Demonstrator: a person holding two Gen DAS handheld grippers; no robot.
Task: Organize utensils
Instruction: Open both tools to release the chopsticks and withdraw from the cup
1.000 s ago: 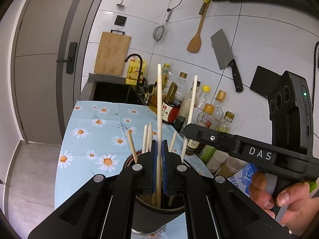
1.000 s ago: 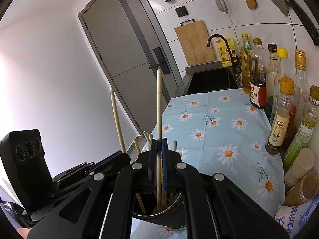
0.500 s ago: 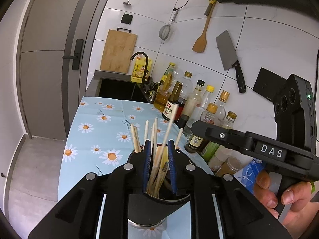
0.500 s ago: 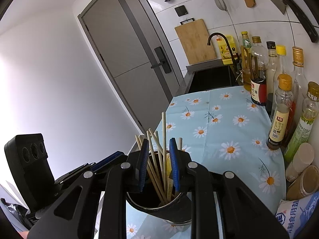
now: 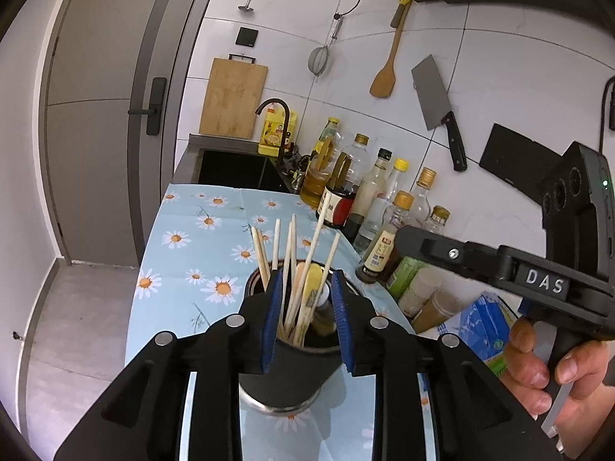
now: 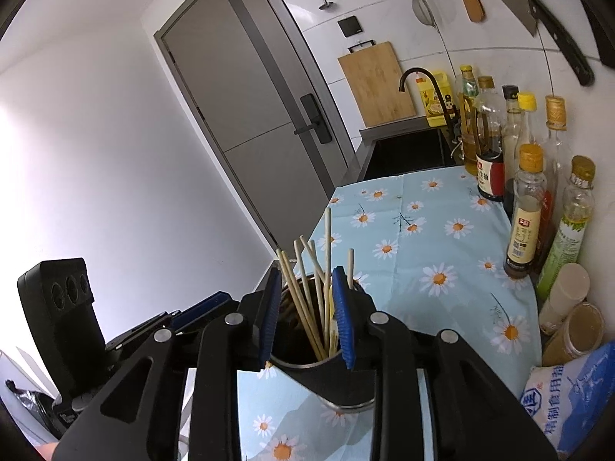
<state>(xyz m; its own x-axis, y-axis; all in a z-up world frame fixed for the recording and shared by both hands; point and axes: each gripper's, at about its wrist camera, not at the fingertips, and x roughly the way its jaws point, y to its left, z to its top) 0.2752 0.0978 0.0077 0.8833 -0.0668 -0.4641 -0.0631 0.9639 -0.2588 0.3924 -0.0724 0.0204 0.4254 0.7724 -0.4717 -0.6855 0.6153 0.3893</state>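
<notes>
A: Kitchen counter, daisy-print cloth [image 5: 184,238]. The left gripper [image 5: 306,307] hangs over the dark utensil cup [image 5: 288,380], its blue pads parted and having just been opening. The chopsticks [image 5: 292,265] stand loose in the cup between the pads, and neither pad presses on them.

B: From the other side, the right gripper [image 6: 303,313] shows the same: pads spread, just been widening, chopsticks leaning free in the cup below them.

A: Only the left view catches the hand [image 5: 553,365] wrapped on the right gripper's handle, and the cleaver [image 5: 438,103] and wooden spatula [image 5: 386,73] in full on the tiled wall.

B: The right view gives what that one lacks: the left gripper's black body low at the left edge, a white salt bag [image 6: 569,395] in the near corner, and the bottles [image 6: 526,207] up close along the wall. The grey door [image 6: 265,115] fills its middle.

A: Both views show the cutting board [image 5: 232,98] propped behind the sink [image 5: 234,165].
</notes>
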